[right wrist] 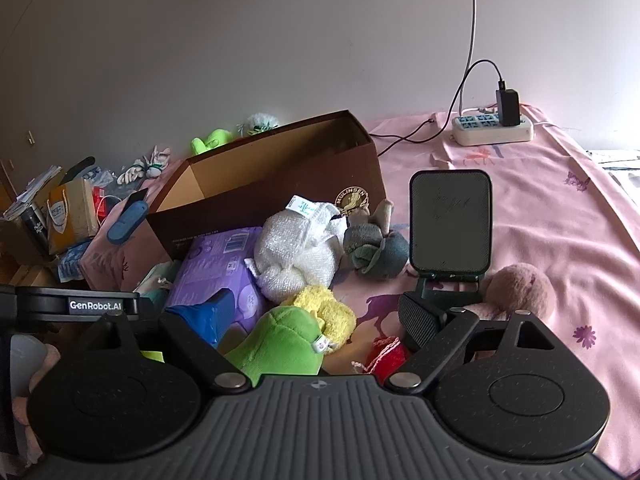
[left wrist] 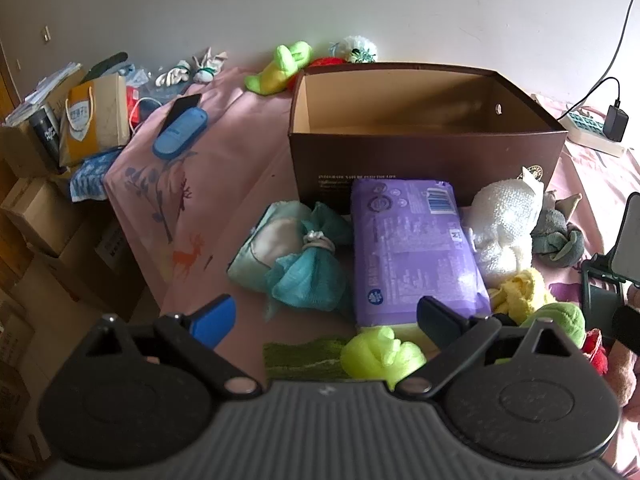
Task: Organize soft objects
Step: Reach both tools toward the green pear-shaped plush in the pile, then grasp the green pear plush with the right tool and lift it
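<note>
An open brown cardboard box [left wrist: 424, 156] stands on the pink bedspread, also in the right wrist view [right wrist: 280, 184]. In front of it lie a purple wipes pack [left wrist: 412, 248], a teal mesh pouf [left wrist: 308, 268], a white knitted bundle [left wrist: 504, 220], a grey cloth knot [left wrist: 556, 236], a yellow cloth [left wrist: 520, 292] and a neon green toy [left wrist: 380, 352]. My left gripper [left wrist: 324, 320] is open above the near end of the pile. My right gripper [right wrist: 316, 316] is open over a green plush [right wrist: 280, 344], a yellow cloth [right wrist: 328, 312] and a red item [right wrist: 384, 356].
A phone stand [right wrist: 450, 224] and a brown plush [right wrist: 516, 288] sit to the right. A power strip [right wrist: 492, 130] with a charger lies at the back. A blue case [left wrist: 180, 132] and more toys [left wrist: 284, 64] lie behind the box. Cardboard boxes and bags [left wrist: 96, 116] crowd the left.
</note>
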Demonstrator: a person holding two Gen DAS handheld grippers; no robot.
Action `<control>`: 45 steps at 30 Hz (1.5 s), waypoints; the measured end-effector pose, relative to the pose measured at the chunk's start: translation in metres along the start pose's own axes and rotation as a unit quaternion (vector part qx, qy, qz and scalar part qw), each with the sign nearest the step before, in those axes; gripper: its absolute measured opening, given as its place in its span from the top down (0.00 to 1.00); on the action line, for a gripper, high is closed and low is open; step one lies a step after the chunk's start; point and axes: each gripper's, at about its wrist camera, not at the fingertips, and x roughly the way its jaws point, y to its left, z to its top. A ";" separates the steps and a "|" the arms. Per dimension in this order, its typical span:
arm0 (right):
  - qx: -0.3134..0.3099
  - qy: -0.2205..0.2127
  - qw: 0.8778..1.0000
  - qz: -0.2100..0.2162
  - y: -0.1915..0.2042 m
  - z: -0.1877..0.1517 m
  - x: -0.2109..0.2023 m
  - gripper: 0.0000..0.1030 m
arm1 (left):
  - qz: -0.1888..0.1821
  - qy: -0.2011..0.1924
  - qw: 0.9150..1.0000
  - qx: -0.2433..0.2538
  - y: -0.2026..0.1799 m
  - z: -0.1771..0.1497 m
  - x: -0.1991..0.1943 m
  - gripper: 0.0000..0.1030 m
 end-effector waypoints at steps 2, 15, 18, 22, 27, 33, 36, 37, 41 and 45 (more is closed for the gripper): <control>0.000 0.002 1.000 0.002 0.000 -0.001 0.000 0.27 | 0.000 0.001 1.000 0.001 0.001 0.000 0.000 0.06; 0.000 0.013 1.000 0.014 -0.004 -0.003 0.003 0.27 | -0.047 -0.001 0.999 -0.014 0.015 -0.003 0.001 0.06; 0.001 0.019 1.000 0.021 -0.009 -0.005 0.003 0.27 | -0.085 -0.014 0.995 -0.040 0.029 -0.007 -0.003 0.06; 0.009 0.033 0.999 0.028 -0.015 -0.007 0.006 0.28 | -0.138 -0.007 0.990 -0.021 0.033 -0.013 -0.005 0.06; 0.018 0.041 0.998 0.040 -0.019 -0.008 0.009 0.31 | -0.202 0.001 0.979 0.010 0.028 -0.029 -0.012 0.06; 0.010 0.051 0.996 0.072 -0.015 -0.009 0.009 0.44 | -0.250 -0.002 0.965 0.082 0.004 -0.046 -0.020 0.06; 0.012 0.060 0.994 0.089 -0.015 -0.009 0.013 0.50 | -0.279 -0.013 0.954 0.113 -0.007 -0.054 -0.025 0.06; 0.016 0.067 0.993 0.093 -0.015 -0.010 0.017 0.51 | -0.285 -0.017 0.951 0.119 -0.011 -0.055 -0.025 0.06; 0.033 0.091 0.989 0.108 -0.016 -0.012 0.026 0.53 | -0.293 -0.002 0.946 0.139 -0.026 -0.058 -0.012 0.06; 0.048 0.115 0.987 0.102 -0.017 -0.013 0.035 0.53 | -0.292 0.022 0.945 0.145 -0.036 -0.057 0.003 0.06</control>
